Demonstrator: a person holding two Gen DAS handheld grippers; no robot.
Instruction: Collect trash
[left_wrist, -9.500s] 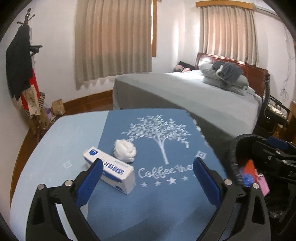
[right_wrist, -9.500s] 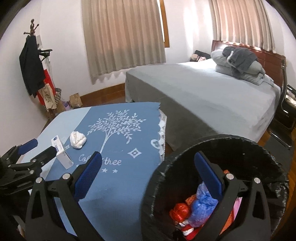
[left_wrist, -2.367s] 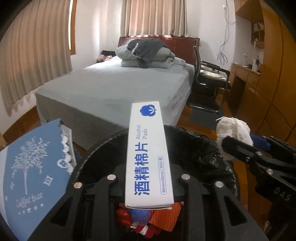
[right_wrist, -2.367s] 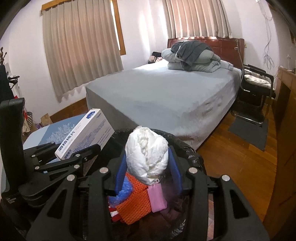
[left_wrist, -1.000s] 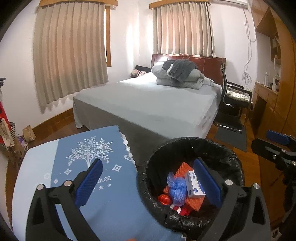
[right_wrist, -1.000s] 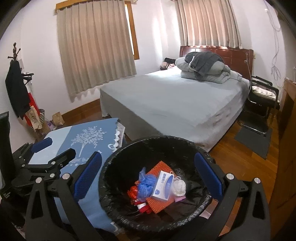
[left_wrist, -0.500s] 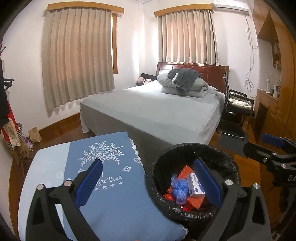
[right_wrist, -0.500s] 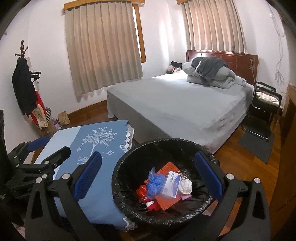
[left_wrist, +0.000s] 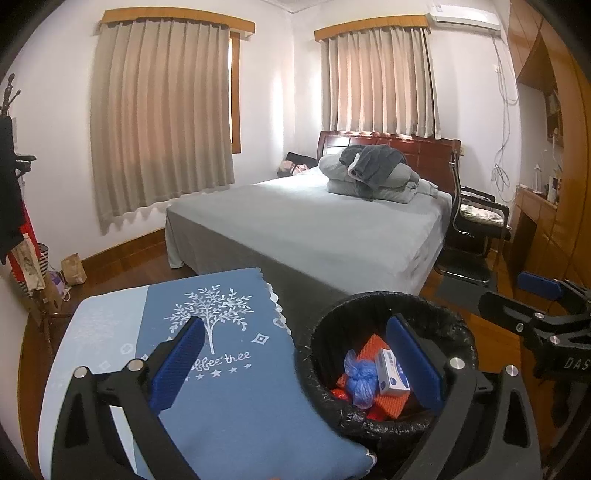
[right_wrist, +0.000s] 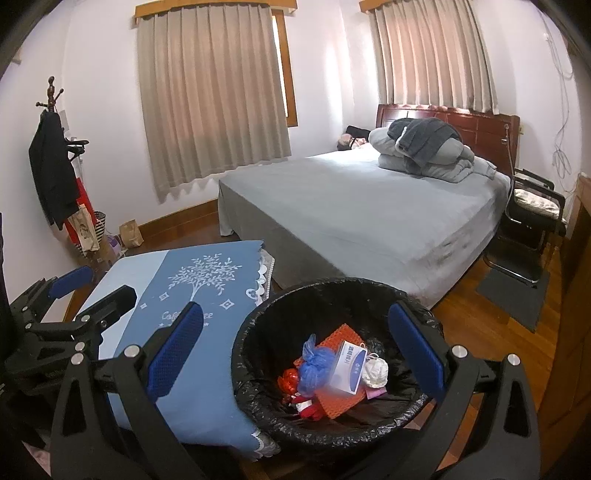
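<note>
A black-lined trash bin (left_wrist: 458, 332) (right_wrist: 258, 317) stands on the floor beside a low table with a blue tree-print cloth (left_wrist: 236, 391) (right_wrist: 207, 280). Inside the bin lie a white alcohol pad box (left_wrist: 393, 373) (right_wrist: 349, 365), a white tissue ball (right_wrist: 375, 373), a blue plastic bag (left_wrist: 358, 373) (right_wrist: 314, 363) and orange and red scraps. My left gripper (left_wrist: 295, 365) is open and empty, held above the table edge and bin. My right gripper (right_wrist: 295, 350) is open and empty above the bin. Each gripper also shows in the other's view, the right one (left_wrist: 524, 299) and the left one (right_wrist: 96, 291).
A bed with a grey cover (left_wrist: 314, 225) (right_wrist: 369, 210) stands behind the table and bin. A black chair (left_wrist: 476, 229) (right_wrist: 532, 221) is at the right of the bed. A coat rack (right_wrist: 55, 162) with bags stands at the left wall. Wooden cabinets (left_wrist: 554, 192) line the right.
The box and tissue ball, held over the bin 2.4 s ago, now lie in it. Both grippers have opened and drawn back and upward; the bin looks smaller and farther.
</note>
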